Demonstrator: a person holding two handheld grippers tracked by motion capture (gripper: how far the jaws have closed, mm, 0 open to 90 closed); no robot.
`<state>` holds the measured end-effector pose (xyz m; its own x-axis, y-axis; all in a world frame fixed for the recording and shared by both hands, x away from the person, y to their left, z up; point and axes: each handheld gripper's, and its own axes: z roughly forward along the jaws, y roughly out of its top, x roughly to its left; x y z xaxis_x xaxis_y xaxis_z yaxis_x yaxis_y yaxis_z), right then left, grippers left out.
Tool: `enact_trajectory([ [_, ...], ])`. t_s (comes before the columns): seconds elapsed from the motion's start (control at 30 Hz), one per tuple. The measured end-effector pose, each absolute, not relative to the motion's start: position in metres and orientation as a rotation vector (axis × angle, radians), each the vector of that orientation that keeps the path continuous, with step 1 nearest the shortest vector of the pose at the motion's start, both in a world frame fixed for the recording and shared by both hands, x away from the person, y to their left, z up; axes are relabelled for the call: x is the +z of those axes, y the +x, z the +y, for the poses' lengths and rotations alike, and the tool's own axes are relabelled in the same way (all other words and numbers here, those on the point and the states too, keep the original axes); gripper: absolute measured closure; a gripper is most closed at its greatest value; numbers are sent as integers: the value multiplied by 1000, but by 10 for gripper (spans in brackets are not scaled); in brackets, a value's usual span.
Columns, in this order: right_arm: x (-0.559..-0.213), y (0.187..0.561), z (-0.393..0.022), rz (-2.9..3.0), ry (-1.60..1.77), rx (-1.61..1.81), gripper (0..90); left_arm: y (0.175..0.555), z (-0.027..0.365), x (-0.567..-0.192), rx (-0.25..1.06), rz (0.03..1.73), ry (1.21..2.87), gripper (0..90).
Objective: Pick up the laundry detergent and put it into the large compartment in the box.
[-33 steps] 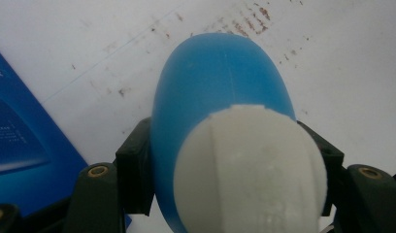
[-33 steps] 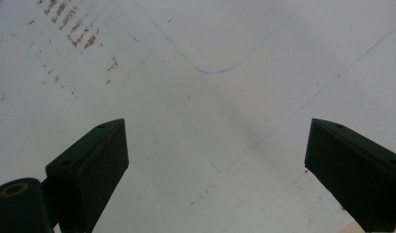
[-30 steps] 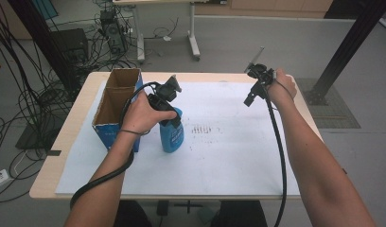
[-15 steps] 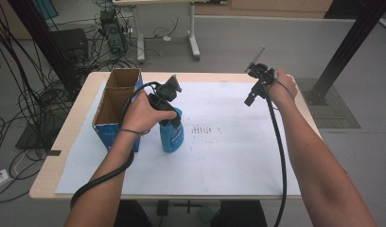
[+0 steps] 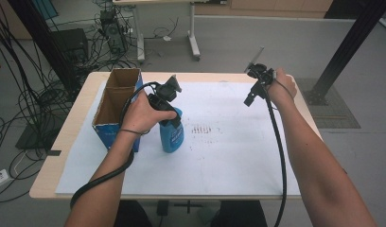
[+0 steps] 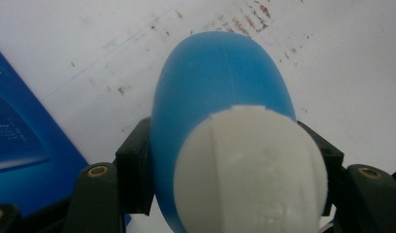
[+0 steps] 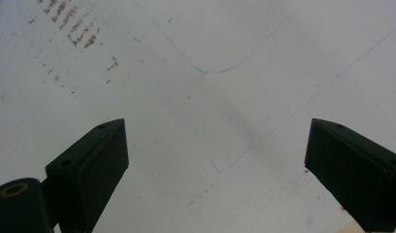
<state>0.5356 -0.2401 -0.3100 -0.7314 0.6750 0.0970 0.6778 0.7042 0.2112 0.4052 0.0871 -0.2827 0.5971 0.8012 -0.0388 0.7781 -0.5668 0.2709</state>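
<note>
A blue bottle point(image 5: 172, 135) with a white cap point(image 6: 249, 170) stands upright on the white paper sheet point(image 5: 219, 156), just right of the cardboard box. My left gripper point(image 5: 168, 118) comes down on it from above and is shut on the bottle's upper part, its black pads pressing both sides below the cap point(image 6: 237, 160). My right gripper point(image 5: 250, 97) hovers above the far right part of the sheet. It stands open, its jaws wide apart with nothing between them point(image 7: 215, 160).
An open-topped box point(image 5: 116, 106), brown inside and blue outside, stands at the sheet's left edge next to the bottle. Brown speckled marks point(image 5: 203, 129) stain the sheet's middle. Cables trail from both grippers toward the near table edge point(image 5: 148, 196).
</note>
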Motion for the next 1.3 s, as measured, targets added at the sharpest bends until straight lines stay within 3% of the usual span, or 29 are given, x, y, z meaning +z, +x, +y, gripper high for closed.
enact_trajectory([
  [1.3,-308,535,-241,-2896,-1141,-370,83,405,87,-283,125,1306,2571,376],
])
